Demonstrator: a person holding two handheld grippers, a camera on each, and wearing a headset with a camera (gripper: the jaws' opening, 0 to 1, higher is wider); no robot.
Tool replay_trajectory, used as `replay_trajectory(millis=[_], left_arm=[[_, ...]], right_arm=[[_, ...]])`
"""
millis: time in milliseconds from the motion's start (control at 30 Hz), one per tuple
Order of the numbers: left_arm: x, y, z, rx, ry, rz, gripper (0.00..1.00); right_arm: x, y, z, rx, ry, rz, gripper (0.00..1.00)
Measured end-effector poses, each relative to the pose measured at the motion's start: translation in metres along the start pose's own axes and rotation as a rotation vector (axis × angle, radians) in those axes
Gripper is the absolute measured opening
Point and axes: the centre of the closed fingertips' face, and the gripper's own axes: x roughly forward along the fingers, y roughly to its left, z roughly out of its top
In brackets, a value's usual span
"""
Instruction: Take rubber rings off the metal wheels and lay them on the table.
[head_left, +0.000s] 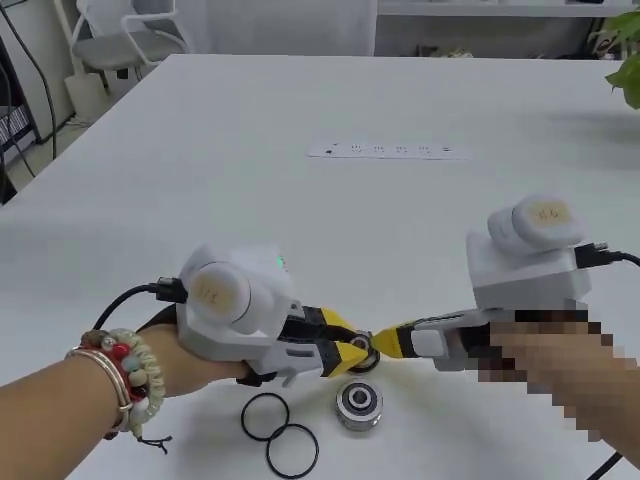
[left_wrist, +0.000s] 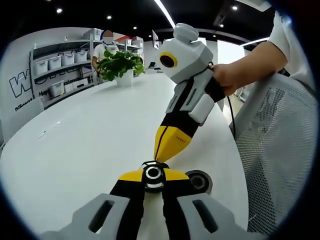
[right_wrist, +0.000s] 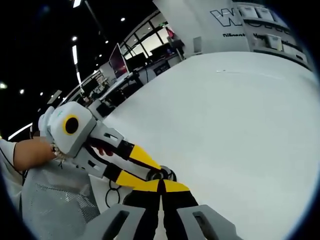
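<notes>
The white table (head_left: 400, 230) carries everything, with a white power strip (head_left: 388, 151) lying well beyond both tools.

The left hand-held gripper (head_left: 345, 352) comes in from the person's left. Its yellow-tipped jaws are closed on either side of a metal wheel (left_wrist: 153, 174) and hold it just above the table. The right hand-held gripper (head_left: 388, 345) meets it tip to tip from the opposite side. In the left gripper view its jaws are drawn together to a point at the wheel's upper rim, where they nip a thin black rubber ring (left_wrist: 148, 163) that stands slightly off the metal.

The held wheel is small and round, with a bright silver face, a dark band around it and a dark centre.

A second metal wheel (head_left: 358, 402) lies flat on the table just below the meeting jaw tips, towards the person. It is silver with a dark centre.

Two loose rubber rings (head_left: 243, 414) lie flat on the table under the left hand-held gripper, beside the second wheel. They are thin black hoops and touch or overlap at their edges.
</notes>
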Motion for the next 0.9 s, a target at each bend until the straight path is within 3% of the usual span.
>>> replay_trajectory(millis=[900], left_arm=[[0.0002,-0.0005,-0.0001,-0.002,-0.002,-0.002,0.08]], right_arm=[[0.0004,0.0023,0.0023,-0.015,-0.009,0.008,0.00]])
